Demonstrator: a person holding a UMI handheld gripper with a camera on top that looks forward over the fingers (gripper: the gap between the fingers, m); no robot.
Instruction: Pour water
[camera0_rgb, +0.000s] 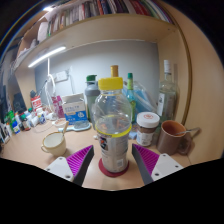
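The tongs (113, 163) reach forward over the table (25, 150), their two fingers spread apart with the magenta pads (80, 158) facing inward. Between them stands a clear plastic bottle with a yellow cap and a pale label (112, 125), upright on a small round red coaster (113, 170) on the table. The pads lie close at either side of the bottle's lower part, but whether they actually press on it cannot be told; the bottle rests on its own base. Water fills much of the bottle.

Just to the right of the bottle and a little beyond stands a glass jar with a white lid and a red label (148, 128), and further right a brown ceramic mug with a handle (173, 136). To the left of the left finger sits a small white round cup (54, 143). Behind the bottle other bottles and containers crowd the back of the table, among them a tall clear glass bottle (167, 90) at the right. Above, a wooden shelf (110, 28) carries a row of books (90, 12), and a strip light (47, 56) glows beneath it at the left.
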